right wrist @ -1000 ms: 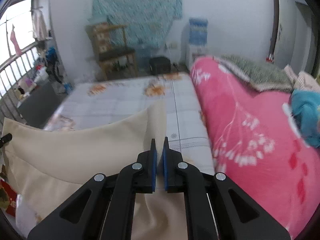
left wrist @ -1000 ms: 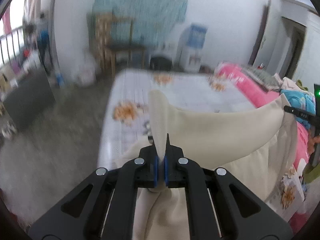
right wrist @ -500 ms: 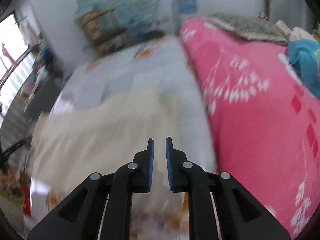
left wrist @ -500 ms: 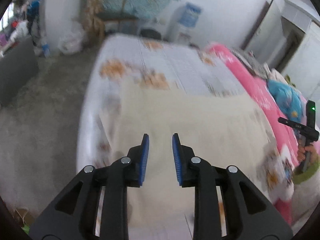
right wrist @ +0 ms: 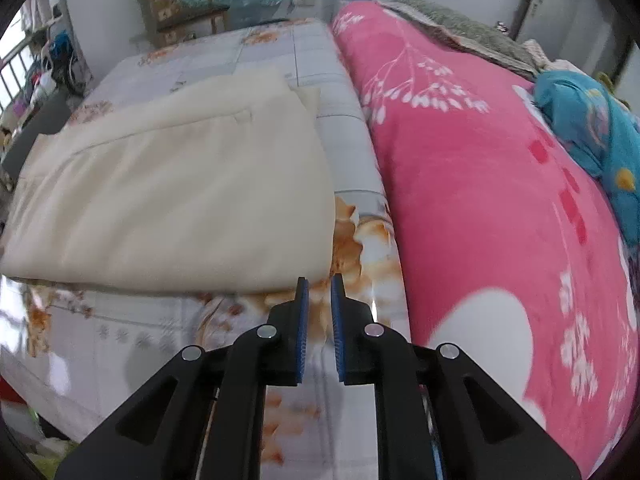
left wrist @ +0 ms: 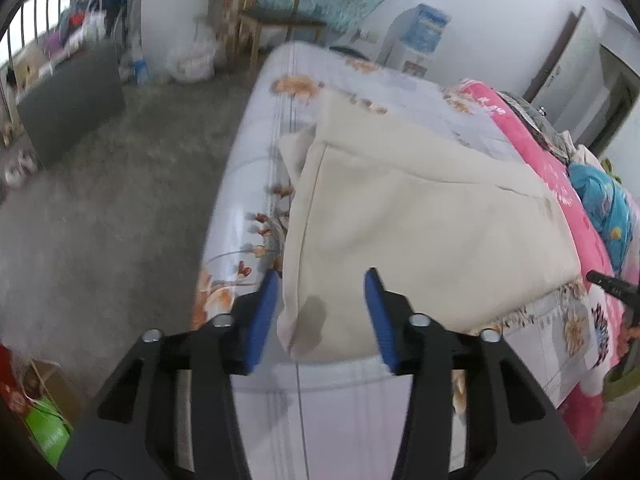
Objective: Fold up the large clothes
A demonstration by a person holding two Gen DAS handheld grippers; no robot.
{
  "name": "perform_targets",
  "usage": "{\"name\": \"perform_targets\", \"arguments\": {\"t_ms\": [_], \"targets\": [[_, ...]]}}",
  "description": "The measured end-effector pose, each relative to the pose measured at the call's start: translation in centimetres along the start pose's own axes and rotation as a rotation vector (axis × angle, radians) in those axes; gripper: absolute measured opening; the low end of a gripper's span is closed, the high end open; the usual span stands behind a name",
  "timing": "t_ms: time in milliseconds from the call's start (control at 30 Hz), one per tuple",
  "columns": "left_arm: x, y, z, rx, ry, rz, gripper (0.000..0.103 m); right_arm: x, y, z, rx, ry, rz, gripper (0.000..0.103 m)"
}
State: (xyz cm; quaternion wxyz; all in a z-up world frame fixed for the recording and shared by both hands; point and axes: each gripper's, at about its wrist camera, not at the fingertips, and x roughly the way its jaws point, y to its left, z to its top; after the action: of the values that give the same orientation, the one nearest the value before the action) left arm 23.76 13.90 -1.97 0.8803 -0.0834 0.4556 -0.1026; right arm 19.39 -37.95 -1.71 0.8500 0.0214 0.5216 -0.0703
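Bed point(left wrist: 248, 208): cloth point(left wrist: 420, 220) now lies folded, released; left tool point(left wrist: 320, 312) spread, right tool point(right wrist: 318, 320) slightly parted, both empty; next fold due.

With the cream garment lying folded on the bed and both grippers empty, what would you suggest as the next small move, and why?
Probably lower the left gripper onto the near corner of the cream garment and close on it. Its jaws stand wide open around that corner, while the right gripper, open only narrowly, sits just off the garment's other near corner. The garment lies flat on the floral bed sheet, seemingly ready for another fold.
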Motion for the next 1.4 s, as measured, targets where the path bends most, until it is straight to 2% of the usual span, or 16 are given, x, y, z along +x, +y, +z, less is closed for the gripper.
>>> {"name": "perform_targets", "arguments": {"t_ms": [33, 100, 133, 200, 267, 400, 467, 667, 867, 1000, 1167, 1400], "targets": [[-0.8, -0.4, -0.2, 0.006, -0.010, -0.012, 0.051, -0.6, 0.0, -0.3, 0.017, -0.023, 0.012, 0.024], [-2.4, -1.6, -0.7, 0.009, -0.032, -0.039, 0.062, -2.8, 0.9, -1.1, 0.043, -0.087, 0.038, 0.044], [-3.4, -2.4, -0.8, 0.010, -0.047, -0.056, 0.070, -3.9, 1.6, -1.5, 0.051, -0.122, 0.052, 0.049], [-5.2, -4.3, -1.5, 0.015, -0.080, -0.069, 0.084, -6.4, 3.7, -2.6, 0.059, -0.201, 0.092, 0.074], [-6.7, -6.6, -2.3, 0.022, -0.109, -0.048, 0.091, -8.2, 5.9, -3.7, 0.066, -0.246, 0.135, 0.083], [-8.2, -9.7, -3.5, 0.026, -0.121, -0.007, 0.092, -10.4, 10.0, -4.9, 0.006, -0.278, 0.164, 0.096], [-9.0, -11.0, -3.9, 0.030, -0.145, 0.020, 0.094, -11.5, 12.0, -5.8, -0.037, -0.323, 0.125, 0.097], [-9.6, -14.4, -4.7, 0.033, -0.181, 0.201, 0.095, -13.0, 14.6, -7.1, -0.048, -0.410, 0.031, 0.097], [-8.1, -16.1, -4.6, 0.097, -0.127, 0.323, 0.095, -12.3, 14.8, -6.4, -0.031, -0.355, 0.031, 0.097], [-7.2, -15.9, -4.7, 0.044, -0.070, 0.310, 0.095, -10.8, 15.1, -5.9, -0.028, -0.296, 0.041, 0.097], [-6.3, -15.8, -4.8, 0.031, -0.041, 0.332, 0.095, -9.3, 15.5, -5.8, -0.039, -0.232, 0.046, 0.097], [-5.8, -15.5, -4.8, 0.022, -0.019, 0.335, 0.095, -8.5, 15.9, -5.6, -0.040, -0.200, 0.057, 0.097]]}}
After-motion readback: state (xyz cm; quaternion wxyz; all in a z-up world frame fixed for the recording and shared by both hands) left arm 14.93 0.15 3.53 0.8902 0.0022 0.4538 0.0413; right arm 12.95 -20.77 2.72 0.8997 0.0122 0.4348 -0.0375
